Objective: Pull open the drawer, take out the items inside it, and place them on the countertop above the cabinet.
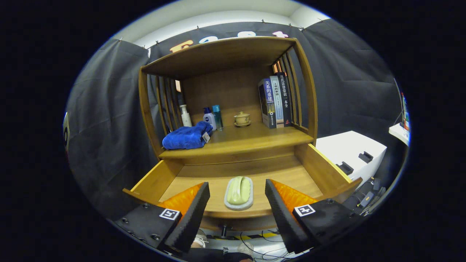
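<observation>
Currently logged, lower centre of frame: 1 gripper (pixel 237 196), fingers spread wide apart and gripping nothing. 1 drawer (pixel 329 169), pulled open, wooden, fills the lower middle. Inside it, 1 pale green soap bar on a grey dish (pixel 239 192), lying between the 2 fingertips and touching neither. Above the drawer, 1 countertop (pixel 255 140) of the wooden cabinet (pixel 307 83), centre of frame, carrying: 1 folded blue towel (pixel 187 137) at left; 3 bottles behind it, namely 1 white pump bottle (pixel 185 115), 1 white bottle with blue cap (pixel 209 118), 1 slim teal bottle (pixel 217 116); 1 lidded ceramic cup on saucer (pixel 242 118) at centre; 3 upright books (pixel 275 100) at right. Right of frame: 1 white box (pixel 349 149).
</observation>
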The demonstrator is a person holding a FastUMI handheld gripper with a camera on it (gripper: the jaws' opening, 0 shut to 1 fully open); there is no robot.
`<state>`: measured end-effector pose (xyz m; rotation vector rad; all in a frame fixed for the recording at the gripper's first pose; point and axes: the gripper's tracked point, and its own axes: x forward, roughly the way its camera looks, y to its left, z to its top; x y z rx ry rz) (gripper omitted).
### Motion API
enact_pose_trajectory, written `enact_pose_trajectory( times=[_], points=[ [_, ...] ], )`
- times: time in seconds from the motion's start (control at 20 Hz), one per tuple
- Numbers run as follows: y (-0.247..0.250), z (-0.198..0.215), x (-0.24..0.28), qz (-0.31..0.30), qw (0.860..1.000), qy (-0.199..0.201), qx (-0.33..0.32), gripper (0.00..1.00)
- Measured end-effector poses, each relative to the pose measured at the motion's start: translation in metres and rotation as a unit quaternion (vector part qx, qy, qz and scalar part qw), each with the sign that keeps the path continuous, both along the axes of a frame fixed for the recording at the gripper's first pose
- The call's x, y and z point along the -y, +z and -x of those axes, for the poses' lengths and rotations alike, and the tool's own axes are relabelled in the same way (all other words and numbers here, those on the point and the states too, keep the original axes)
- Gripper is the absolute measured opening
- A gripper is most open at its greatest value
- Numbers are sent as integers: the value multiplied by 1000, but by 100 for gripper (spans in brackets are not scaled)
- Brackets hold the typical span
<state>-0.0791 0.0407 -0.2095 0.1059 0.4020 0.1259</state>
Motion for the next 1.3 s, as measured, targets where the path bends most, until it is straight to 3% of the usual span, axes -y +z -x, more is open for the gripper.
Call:
enact_pose_trajectory(
  times=[0.2,0.45,0.85,1.15,1.3],
  points=[
    [-5,-36,-5,40,998,14,-39,99],
    [-31,-69,-19,45,992,26,-112,99],
    [-79,-96,-28,38,963,20,-266,99],
    [-114,-96,-27,58,937,19,-345,80],
    [-127,-99,-26,66,926,11,-371,65]
  ],
)
